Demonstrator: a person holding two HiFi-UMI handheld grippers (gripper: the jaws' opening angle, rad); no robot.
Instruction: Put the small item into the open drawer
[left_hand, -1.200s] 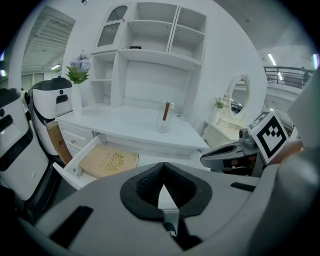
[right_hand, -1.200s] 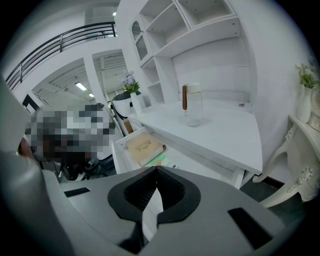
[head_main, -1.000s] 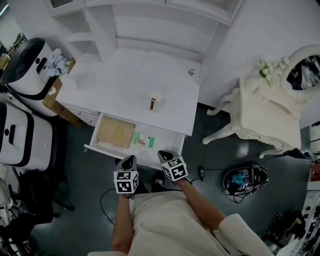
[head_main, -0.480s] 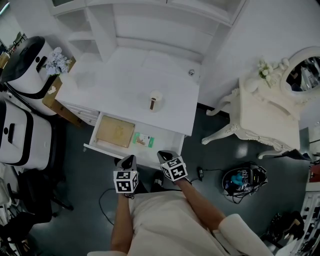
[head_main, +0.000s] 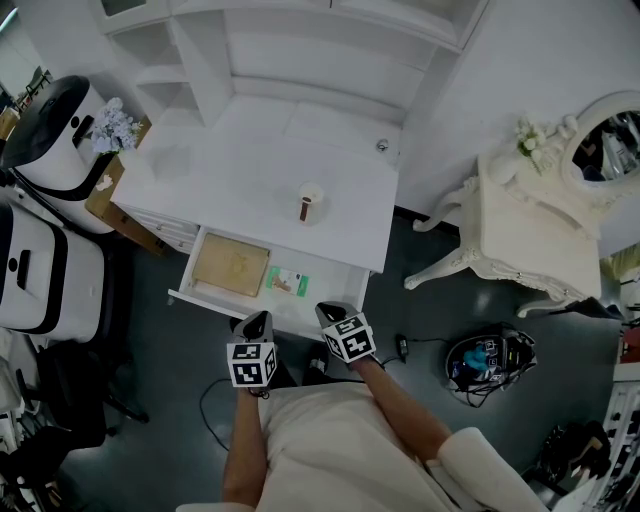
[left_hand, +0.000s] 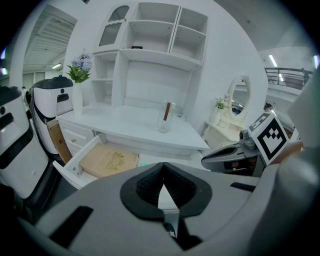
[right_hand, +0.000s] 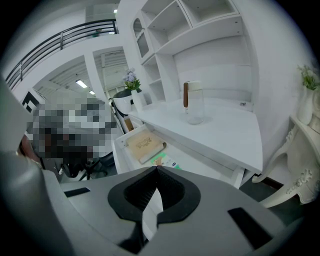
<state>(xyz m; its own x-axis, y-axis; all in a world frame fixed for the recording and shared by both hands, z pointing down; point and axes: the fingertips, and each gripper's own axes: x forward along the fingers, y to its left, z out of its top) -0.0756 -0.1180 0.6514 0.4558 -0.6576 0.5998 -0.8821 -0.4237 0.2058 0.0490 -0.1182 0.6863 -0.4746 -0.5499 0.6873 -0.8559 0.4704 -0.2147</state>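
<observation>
A small clear jar with a brown lid stands upright on the white desk; it also shows in the left gripper view and the right gripper view. Below the desk's front edge the drawer is pulled open, holding a tan flat box and a green packet. My left gripper and right gripper hover side by side just in front of the drawer, both shut with nothing between their jaws, well short of the jar.
White shelving rises behind the desk. Two white and black machines and a vase of flowers stand at the left. An ornate white dressing table with a mirror is at the right, and a dark helmet-like object lies on the floor.
</observation>
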